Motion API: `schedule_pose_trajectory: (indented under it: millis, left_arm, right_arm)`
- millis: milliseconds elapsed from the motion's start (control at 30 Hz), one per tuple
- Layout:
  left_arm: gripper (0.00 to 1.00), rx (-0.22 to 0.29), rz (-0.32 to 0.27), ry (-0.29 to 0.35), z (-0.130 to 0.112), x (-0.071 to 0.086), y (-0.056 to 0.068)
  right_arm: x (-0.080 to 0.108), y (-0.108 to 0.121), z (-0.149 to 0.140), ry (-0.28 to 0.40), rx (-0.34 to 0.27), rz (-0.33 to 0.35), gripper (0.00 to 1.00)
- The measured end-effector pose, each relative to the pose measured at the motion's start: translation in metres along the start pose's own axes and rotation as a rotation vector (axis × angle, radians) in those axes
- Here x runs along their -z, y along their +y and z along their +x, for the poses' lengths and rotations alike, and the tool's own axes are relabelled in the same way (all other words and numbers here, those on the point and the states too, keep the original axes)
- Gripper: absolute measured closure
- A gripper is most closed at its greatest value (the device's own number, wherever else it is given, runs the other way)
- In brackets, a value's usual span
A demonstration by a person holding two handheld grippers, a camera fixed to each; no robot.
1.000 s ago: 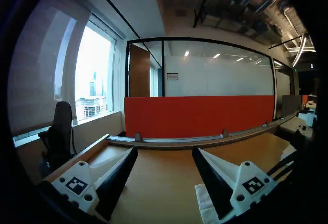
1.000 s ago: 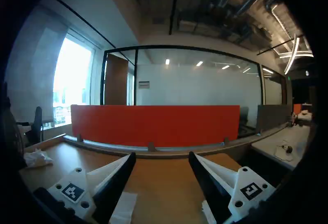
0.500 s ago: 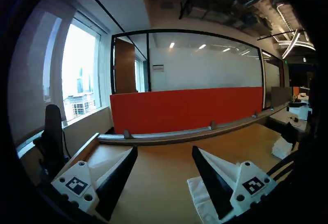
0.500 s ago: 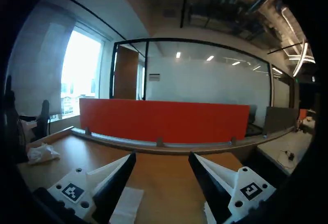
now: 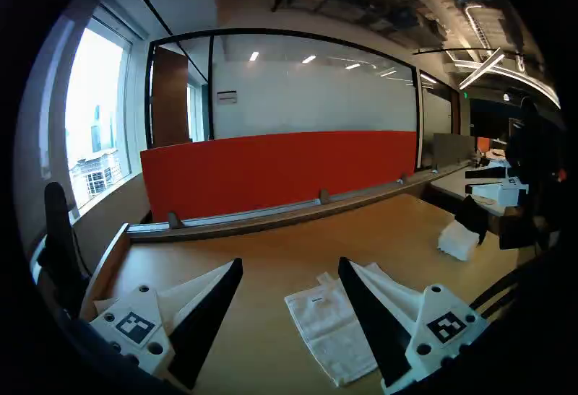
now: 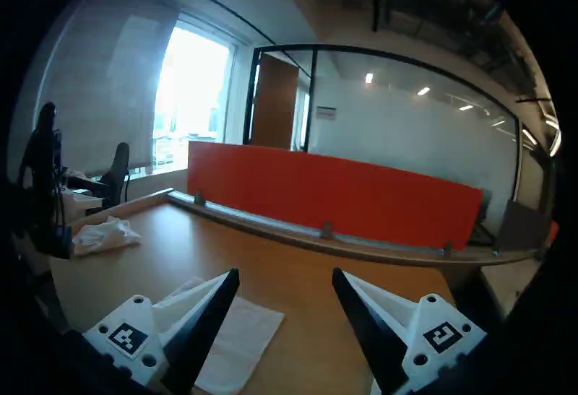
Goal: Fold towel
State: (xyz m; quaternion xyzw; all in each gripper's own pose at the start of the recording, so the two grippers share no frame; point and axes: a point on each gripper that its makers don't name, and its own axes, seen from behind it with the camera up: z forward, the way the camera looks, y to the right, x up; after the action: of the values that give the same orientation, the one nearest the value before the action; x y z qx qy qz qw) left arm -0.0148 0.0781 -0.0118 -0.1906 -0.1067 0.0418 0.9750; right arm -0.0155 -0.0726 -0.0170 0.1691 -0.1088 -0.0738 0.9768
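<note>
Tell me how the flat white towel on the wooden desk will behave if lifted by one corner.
The flat white cloth towel lies limp against the wooden desk, so it will probably droop when lifted. It looks thin, so likely light. Pushed, it may bunch.

towel [image 5: 329,323]: plain white
desk [image 5: 274,247]: warm brown wood
divider panel [image 5: 282,167]: flat orange-red
left gripper [image 5: 289,261]: white, black inner faces, black-and-white square markers
right gripper [image 6: 284,271]: same white, black and markers
crumpled cloth [image 6: 105,235]: white
office chair [image 5: 58,243]: black
</note>
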Motion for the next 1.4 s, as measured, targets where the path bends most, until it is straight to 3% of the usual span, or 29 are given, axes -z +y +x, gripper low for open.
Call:
schedule_pose_trajectory:
  millis: [167,467,767,1167,1400]
  left_arm:
    - [0.01,-0.022,-0.036,-0.053,-0.022,-0.002,0.009]
    - [0.02,0.003,-0.056,-0.142,-0.077,-0.001,0.026]
    - [0.01,-0.014,-0.097,-0.219,-0.125,-0.001,0.047]
    - [0.02,-0.094,-0.161,-0.333,-0.192,-0.007,0.068]
    - [0.02,-0.115,-0.201,-0.403,-0.232,-0.013,0.081]
  right_arm:
    - [-0.002,-0.011,-0.017,-0.052,0.02,0.048,0.0]
    - [-0.004,-0.033,-0.063,-0.143,0.071,0.116,0.0]
    - [-0.002,-0.052,-0.11,-0.218,0.068,0.171,0.0]
    - [-0.003,-0.071,-0.183,-0.323,0.091,0.216,0.0]
    - [-0.005,-0.079,-0.224,-0.391,0.109,0.24,0.0]
